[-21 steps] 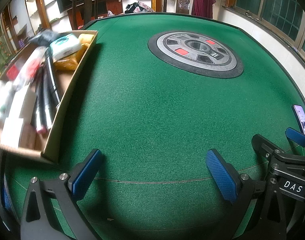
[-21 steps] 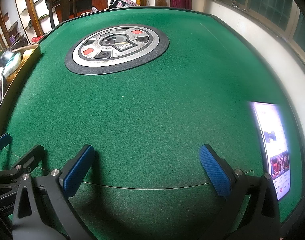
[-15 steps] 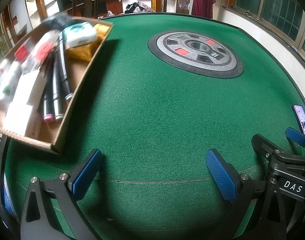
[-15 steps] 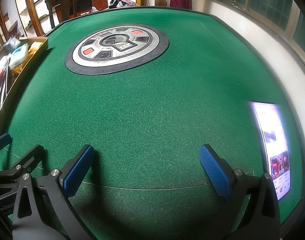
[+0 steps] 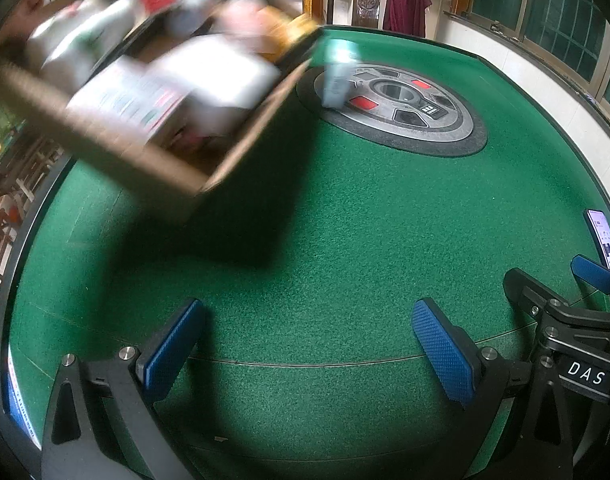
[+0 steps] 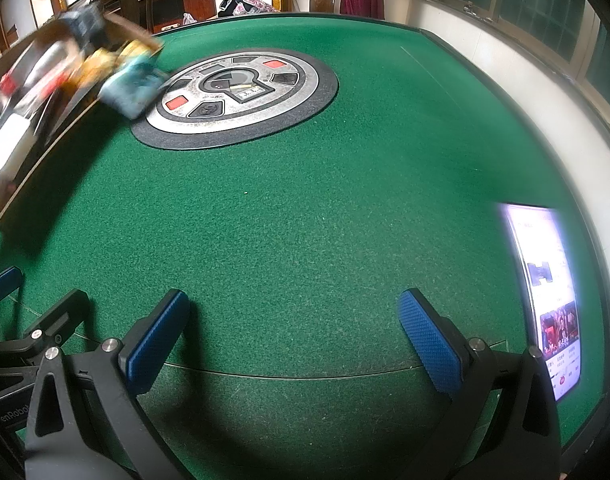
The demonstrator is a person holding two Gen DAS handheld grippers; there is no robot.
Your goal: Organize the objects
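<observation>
A cardboard box (image 5: pixel 233 160) full of packets, tubes and small cartons hangs tilted and blurred above the left of the green table (image 5: pixel 345 240); its contents slide toward its far corner. A light blue packet (image 5: pixel 337 76) is outside the box, over the round centre panel (image 5: pixel 389 108); the right wrist view shows the blue packet (image 6: pixel 133 88) and the box (image 6: pixel 33 92) at far left. My left gripper (image 5: pixel 305 348) and right gripper (image 6: pixel 291 340) both rest low near the table's front edge, open, with nothing between their fingers.
A lit phone (image 6: pixel 545 296) lies at the table's right edge, beside the right gripper. The round grey control panel (image 6: pixel 237 88) sits mid-table. Chairs, a dark screen and cabinets stand behind the table; windows run along the right wall.
The box has swung from the left edge up and over the table, tipping. A blue packet has come out of it over the centre panel. Both grippers have stayed still.
</observation>
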